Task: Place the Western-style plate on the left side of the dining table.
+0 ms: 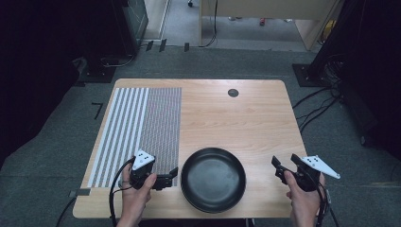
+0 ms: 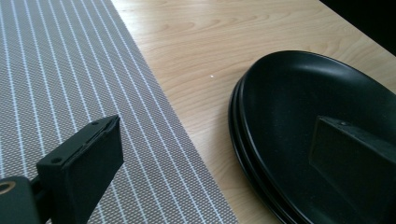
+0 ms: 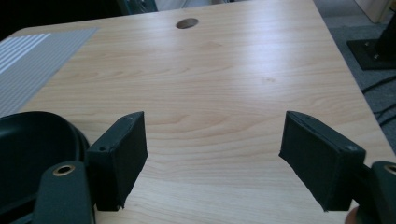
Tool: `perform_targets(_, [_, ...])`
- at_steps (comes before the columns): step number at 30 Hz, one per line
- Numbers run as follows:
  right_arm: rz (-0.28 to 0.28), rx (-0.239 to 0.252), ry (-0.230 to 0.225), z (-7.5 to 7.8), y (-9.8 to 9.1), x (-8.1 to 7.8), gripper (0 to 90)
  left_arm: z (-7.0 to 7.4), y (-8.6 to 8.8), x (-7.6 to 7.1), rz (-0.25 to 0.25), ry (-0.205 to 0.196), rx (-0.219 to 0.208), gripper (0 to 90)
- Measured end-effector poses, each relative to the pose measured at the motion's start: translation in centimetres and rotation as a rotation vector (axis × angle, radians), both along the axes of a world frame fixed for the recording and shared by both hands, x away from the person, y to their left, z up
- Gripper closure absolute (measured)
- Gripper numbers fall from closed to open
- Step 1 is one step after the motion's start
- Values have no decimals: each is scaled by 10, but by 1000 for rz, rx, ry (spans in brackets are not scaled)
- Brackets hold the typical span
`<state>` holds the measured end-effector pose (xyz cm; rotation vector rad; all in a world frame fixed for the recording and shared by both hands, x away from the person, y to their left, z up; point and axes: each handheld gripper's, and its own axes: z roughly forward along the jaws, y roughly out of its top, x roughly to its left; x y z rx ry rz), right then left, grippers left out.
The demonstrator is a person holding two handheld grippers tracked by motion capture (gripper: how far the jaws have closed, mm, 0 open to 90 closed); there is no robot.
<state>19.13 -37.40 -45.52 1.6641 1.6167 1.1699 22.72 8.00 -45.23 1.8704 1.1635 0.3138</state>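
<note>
So the stack of black plates (image 1: pixel 213 179) sits at the near edge of the counter (image 1: pixel 246 118), right next to the striped placemat (image 1: pixel 137 130). Left gripper (image 1: pixel 171 177) has its jaws wide open, one over the mat and one over the plates, gripping nothing. Right gripper (image 1: pixel 284 167) hangs by the right edge, jaws wide apart and empty too.

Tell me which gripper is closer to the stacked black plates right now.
The left gripper: its jaws straddle the left rim of the black plates, beside the striped placemat. The right gripper hangs open, clear of their right edge.
</note>
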Motion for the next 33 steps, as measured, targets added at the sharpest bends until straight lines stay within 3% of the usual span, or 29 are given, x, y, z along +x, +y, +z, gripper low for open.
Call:
perform_targets(6, [48, 16, -30, 6, 18, -1, 233, 0, -4, -1, -16, 6, -8, 25])
perform_targets(15, [71, -2, -46, 9, 39, -1, 294, -1, -11, -4, -37, 24, -25, 25])
perform_targets(25, [137, -30, -49, 2, 66, 1, 484, -8, -22, -5, -67, 65, -19, 103])
perform_targets(29, [152, -5, -23, -3, 69, 2, 513, -11, -25, -5, -82, 81, -8, 194])
perform_targets(30, [179, 29, 3, -7, 70, 4, 569, -12, -26, -6, -83, 80, -4, 222])
perform_targets(32, [188, 32, 6, -8, 71, 4, 601, -13, -27, -6, -86, 81, 3, 233])
perform_targets(33, [197, 45, 34, -11, 72, 5, 655, -14, -28, -6, -88, 88, 11, 263])
